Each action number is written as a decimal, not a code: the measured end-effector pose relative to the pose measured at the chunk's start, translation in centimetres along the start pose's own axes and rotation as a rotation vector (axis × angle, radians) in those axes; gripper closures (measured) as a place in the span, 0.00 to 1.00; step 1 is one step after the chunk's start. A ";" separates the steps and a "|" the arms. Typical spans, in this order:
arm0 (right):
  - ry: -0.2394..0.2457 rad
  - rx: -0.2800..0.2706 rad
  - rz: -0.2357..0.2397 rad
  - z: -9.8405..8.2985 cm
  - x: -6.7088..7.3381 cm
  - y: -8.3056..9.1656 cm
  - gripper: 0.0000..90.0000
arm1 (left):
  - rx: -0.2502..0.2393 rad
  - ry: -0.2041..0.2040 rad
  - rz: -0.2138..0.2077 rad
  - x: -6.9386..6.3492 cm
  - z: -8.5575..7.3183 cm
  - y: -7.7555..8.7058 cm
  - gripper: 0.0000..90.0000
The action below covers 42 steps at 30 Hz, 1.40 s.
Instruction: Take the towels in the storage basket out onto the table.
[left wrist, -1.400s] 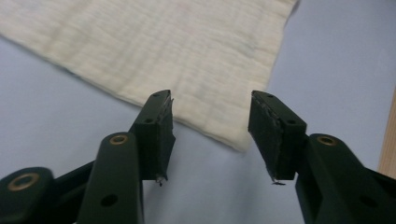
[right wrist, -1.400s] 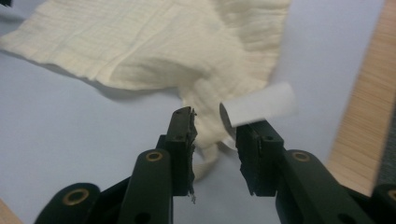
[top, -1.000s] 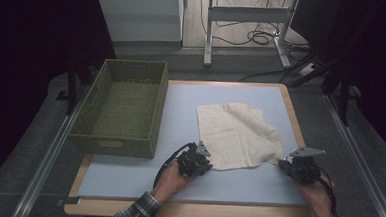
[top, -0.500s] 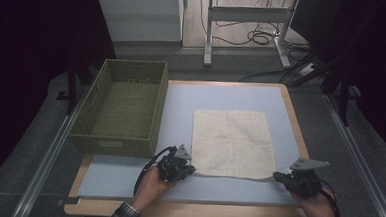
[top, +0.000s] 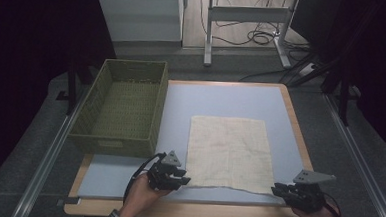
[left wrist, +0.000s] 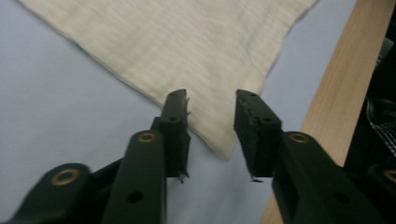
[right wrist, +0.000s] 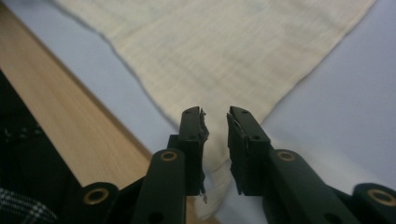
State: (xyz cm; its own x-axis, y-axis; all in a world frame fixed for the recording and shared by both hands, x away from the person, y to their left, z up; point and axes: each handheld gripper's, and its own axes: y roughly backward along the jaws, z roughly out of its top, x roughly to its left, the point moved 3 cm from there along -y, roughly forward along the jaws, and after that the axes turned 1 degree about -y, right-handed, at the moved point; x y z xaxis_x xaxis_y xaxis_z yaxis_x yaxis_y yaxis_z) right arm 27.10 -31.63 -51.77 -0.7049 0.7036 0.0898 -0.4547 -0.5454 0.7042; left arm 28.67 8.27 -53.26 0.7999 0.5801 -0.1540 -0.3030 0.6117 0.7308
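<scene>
Two hands are reaching in over the near edge of the blue-topped, wood-rimmed table (top: 221,97), each holding a black two-jaw gripper low and nearly level, jaws aimed at the cloth's near corners. A cream square woven cloth (top: 227,151) is lying flat and spread out toward the near right part of the table. The left gripper (top: 183,177) is sitting at the cloth's near left corner; its jaws have just been opening and are now standing apart, the corner lying loose between them. The right gripper (top: 277,190) is sitting at the near right corner, jaws likewise just parted by a narrow gap, cloth corner between them unpinched. An olive-green woven rectangular basket (top: 122,107) is standing along the left edge.
</scene>
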 end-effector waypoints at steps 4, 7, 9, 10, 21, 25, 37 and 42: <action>-0.012 -0.010 -0.012 0.7 -0.8 -0.1 0.76 | -0.019 0.017 0.017 0.7 0.4 0.3 0.56; -0.019 -0.012 -0.010 1.2 -1.4 -0.9 0.72 | -0.020 0.014 0.045 1.2 0.8 -0.3 0.50; -0.014 -0.015 -0.019 1.6 -1.7 -1.5 0.66 | -0.024 0.023 0.061 1.7 1.1 -0.7 0.46; -0.013 -0.012 -0.020 1.9 -1.9 -1.8 0.65 | -0.031 0.032 0.066 2.2 1.4 -1.1 0.44; -0.013 -0.023 -0.117 5.2 -4.6 -4.2 0.45 | -0.064 0.077 0.084 5.4 4.5 -3.5 0.33; -0.037 -0.006 -0.098 5.9 -5.6 -5.2 0.40 | -0.066 0.085 0.082 6.1 5.5 -4.4 0.30; -0.092 0.038 -0.115 7.8 -7.4 -7.6 0.30 | -0.072 0.118 0.098 9.0 7.8 -5.8 0.22; -0.053 0.027 -0.125 8.7 -8.2 -8.2 0.50 | -0.069 0.110 0.150 10.2 8.4 -6.1 0.21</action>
State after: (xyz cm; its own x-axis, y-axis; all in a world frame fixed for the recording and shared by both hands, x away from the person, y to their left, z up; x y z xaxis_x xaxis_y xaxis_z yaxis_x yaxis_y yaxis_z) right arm 41.33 -29.00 -52.13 -0.6135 0.7888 0.0369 -0.5215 -0.4398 0.7311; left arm 43.08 5.91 -53.71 0.6828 0.7204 -0.1216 -0.4521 0.5473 0.7043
